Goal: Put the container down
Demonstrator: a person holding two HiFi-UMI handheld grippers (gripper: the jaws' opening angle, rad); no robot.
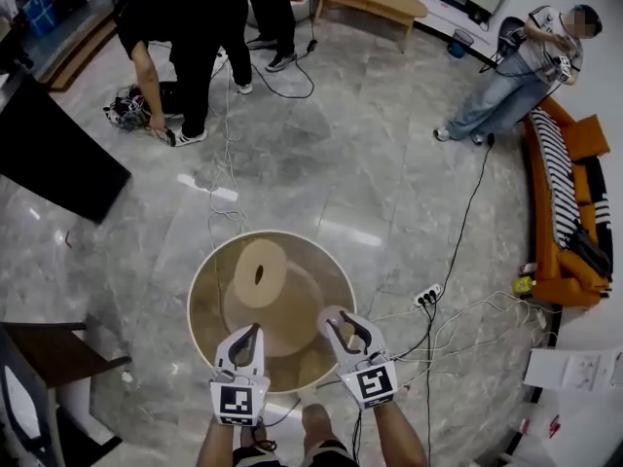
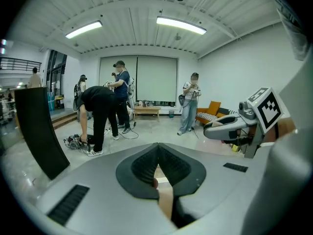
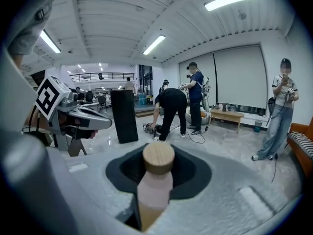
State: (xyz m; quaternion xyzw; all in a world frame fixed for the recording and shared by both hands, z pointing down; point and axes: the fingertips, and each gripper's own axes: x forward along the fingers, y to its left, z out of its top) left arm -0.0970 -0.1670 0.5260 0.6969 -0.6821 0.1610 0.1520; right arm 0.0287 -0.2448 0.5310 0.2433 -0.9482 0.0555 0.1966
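right fingers (image 3: 193,173) tight around the pink container (image 3: 154,185), wooden cap (image 3: 158,157) near their tips; left fingers (image 2: 141,168) together

No readable text (anywhere in view)

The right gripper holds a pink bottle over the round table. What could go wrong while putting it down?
1. The pink bottle with a wooden cap is tall and narrow; released tilted, it may topple.
2. The right gripper hovers near the edge of the round wood-rimmed table; set there, the bottle could fall off.
3. White cables lie by the person's feet: a tripping risk.
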